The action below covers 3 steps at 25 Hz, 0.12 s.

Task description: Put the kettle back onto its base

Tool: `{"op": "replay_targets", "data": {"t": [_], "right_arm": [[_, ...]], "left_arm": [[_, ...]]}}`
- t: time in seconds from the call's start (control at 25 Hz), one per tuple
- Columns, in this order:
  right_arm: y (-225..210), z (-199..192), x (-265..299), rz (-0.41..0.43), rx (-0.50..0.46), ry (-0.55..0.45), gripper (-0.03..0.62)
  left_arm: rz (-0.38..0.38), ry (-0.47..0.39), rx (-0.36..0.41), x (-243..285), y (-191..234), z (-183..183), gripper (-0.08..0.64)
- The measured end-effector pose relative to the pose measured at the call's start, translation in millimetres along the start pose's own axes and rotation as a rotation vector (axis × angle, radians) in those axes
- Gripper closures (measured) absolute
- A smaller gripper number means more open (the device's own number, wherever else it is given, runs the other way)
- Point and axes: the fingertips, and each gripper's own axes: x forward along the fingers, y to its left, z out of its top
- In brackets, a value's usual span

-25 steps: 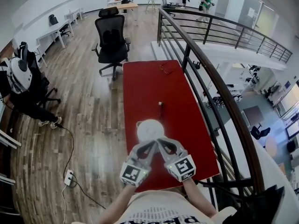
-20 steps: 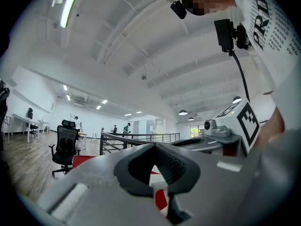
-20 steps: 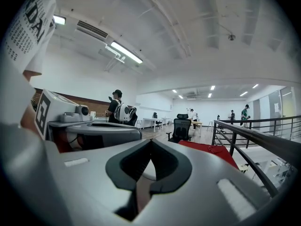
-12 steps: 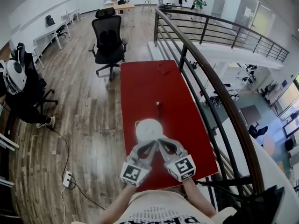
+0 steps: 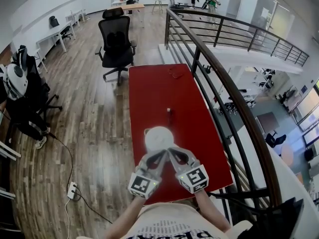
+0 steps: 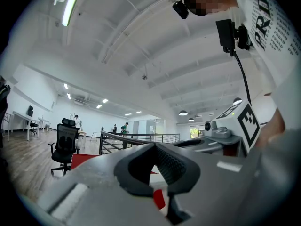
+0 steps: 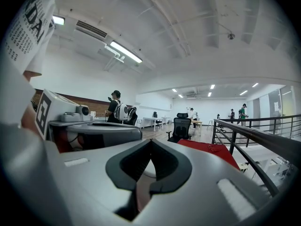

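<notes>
A round white kettle (image 5: pixel 159 138), seen from above, stands on the near half of the red table (image 5: pixel 154 91). I cannot make out its base under or beside it. My left gripper (image 5: pixel 161 156) and right gripper (image 5: pixel 172 152) are held side by side just in front of the kettle, tips converging at its near edge. Both are shut with nothing between the pads. Through the closed jaws of the left gripper (image 6: pixel 154 146), a bit of white kettle and red table shows. The right gripper (image 7: pixel 150 141) shows the same white behind its jaws.
A small upright object (image 5: pixel 168 111) stands on the table beyond the kettle, and a thin cord (image 5: pixel 174 72) lies at the far end. A black railing (image 5: pixel 219 83) runs along the table's right side. An office chair (image 5: pixel 117 41) stands beyond the table's far left corner.
Both grippers and the kettle have kept still. The view has shifted slightly, and the seated person at the left edge has moved a foot.
</notes>
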Motion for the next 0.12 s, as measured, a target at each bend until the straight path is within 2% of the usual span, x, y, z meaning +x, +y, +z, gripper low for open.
{"op": "replay_targets", "data": {"t": [0.12], "right_arm": [[-0.4, -1.1, -0.5, -0.002, 0.004, 0.017, 0.584]], "left_arm": [[-0.009, 0.025, 0.022, -0.8, 0.2, -4.0, 0.557]]}}
